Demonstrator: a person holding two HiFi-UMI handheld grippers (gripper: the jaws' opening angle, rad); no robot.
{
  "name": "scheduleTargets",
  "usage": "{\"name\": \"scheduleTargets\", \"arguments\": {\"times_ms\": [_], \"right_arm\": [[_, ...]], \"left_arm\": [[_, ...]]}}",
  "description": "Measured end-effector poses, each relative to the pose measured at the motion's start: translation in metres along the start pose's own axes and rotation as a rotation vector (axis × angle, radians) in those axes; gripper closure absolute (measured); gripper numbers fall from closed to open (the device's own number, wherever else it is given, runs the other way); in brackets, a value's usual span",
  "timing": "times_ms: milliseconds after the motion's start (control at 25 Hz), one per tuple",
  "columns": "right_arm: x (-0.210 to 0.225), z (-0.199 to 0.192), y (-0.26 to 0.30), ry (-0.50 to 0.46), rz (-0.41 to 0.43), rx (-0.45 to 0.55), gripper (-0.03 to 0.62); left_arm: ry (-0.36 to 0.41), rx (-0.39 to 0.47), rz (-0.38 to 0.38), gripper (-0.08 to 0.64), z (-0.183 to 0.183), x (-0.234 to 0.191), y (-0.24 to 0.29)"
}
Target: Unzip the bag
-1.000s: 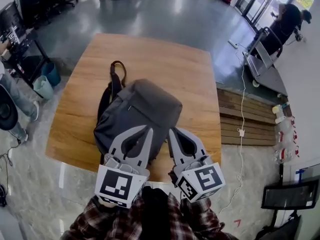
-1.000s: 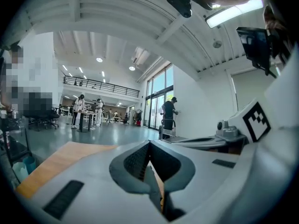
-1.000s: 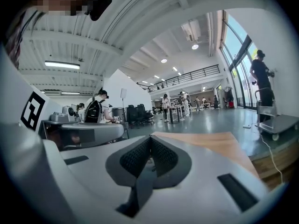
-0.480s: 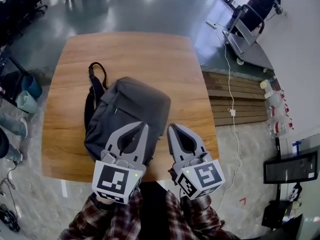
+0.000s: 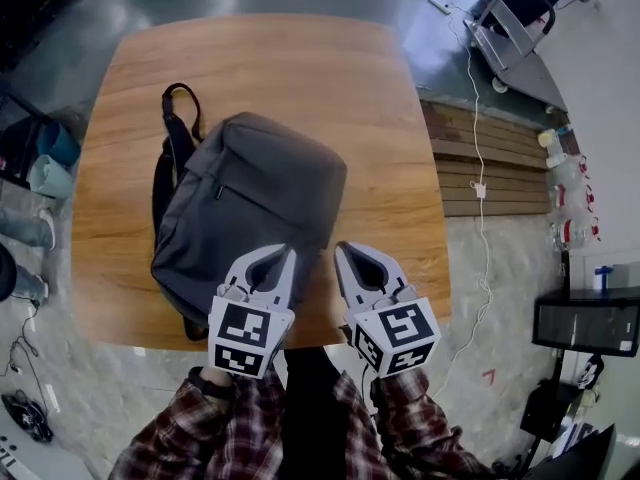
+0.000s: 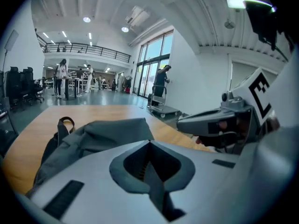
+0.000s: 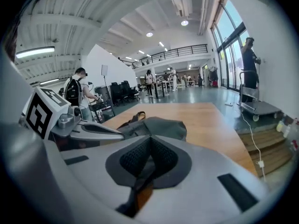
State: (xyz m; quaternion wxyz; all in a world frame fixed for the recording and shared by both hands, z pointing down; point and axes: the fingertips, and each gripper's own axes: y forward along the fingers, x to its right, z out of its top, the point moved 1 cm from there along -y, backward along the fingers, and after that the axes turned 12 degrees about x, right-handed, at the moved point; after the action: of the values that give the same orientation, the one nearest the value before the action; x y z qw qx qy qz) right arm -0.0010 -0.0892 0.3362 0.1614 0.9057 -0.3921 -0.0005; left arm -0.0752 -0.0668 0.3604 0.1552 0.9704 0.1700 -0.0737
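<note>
A grey backpack (image 5: 250, 203) lies flat on the wooden table (image 5: 380, 118), its black straps (image 5: 172, 133) trailing to the far left. A closed zip line (image 5: 228, 194) crosses its front. My left gripper (image 5: 288, 254) hovers shut and empty at the bag's near right corner. Beside it on the right, my right gripper (image 5: 340, 250) is also shut and empty over bare wood. The left gripper view looks past its closed jaws (image 6: 148, 143) at the bag (image 6: 100, 132). In the right gripper view the bag (image 7: 161, 125) lies beyond the closed jaws (image 7: 150, 139).
The table's near edge (image 5: 300, 346) runs under both grippers. Two bins (image 5: 50, 163) stand on the floor at the left. A wooden platform (image 5: 490, 168) with a white cable (image 5: 478, 188) lies to the right, and a cart (image 5: 510, 18) stands at the far right. People stand in the background.
Both grippers have drawn back toward the table's near edge, so the left one covers less of the bag. The head view has shifted. Both stay shut.
</note>
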Motion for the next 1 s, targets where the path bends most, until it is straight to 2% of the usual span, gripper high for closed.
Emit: {"name": "scheduleTargets", "arguments": {"times_ms": [200,320,560,640,760,880,1000], "right_arm": [[0.015,-0.065,0.013,0.047,-0.01,-0.111,0.581],[0.018,-0.095,0.017,0.077,-0.013,-0.16,0.581],[0.014,-0.134,0.024,0.104,-0.005,-0.217,0.581],[0.016,-0.143,0.027,0.061,0.023,-0.252,0.581],[0.017,-0.159,0.034,-0.087,0.108,-0.337,0.575],[0.016,-0.169,0.042,-0.227,0.223,-0.414,0.515],[0.014,-0.172,0.05,-0.289,0.321,-0.471,0.486]], "left_arm": [[0.003,-0.122,0.029,0.551,-0.063,-0.021,0.023],[-0.027,-0.184,0.042,0.551,-0.092,-0.029,0.031],[-0.037,-0.2,0.051,0.551,-0.111,-0.029,0.038],[-0.045,-0.199,0.046,0.551,-0.111,-0.03,0.039],[-0.052,-0.2,0.041,0.551,-0.113,-0.031,0.038],[-0.059,-0.2,0.032,0.551,-0.115,-0.03,0.038],[-0.063,-0.197,0.03,0.551,-0.115,-0.03,0.037]]}}
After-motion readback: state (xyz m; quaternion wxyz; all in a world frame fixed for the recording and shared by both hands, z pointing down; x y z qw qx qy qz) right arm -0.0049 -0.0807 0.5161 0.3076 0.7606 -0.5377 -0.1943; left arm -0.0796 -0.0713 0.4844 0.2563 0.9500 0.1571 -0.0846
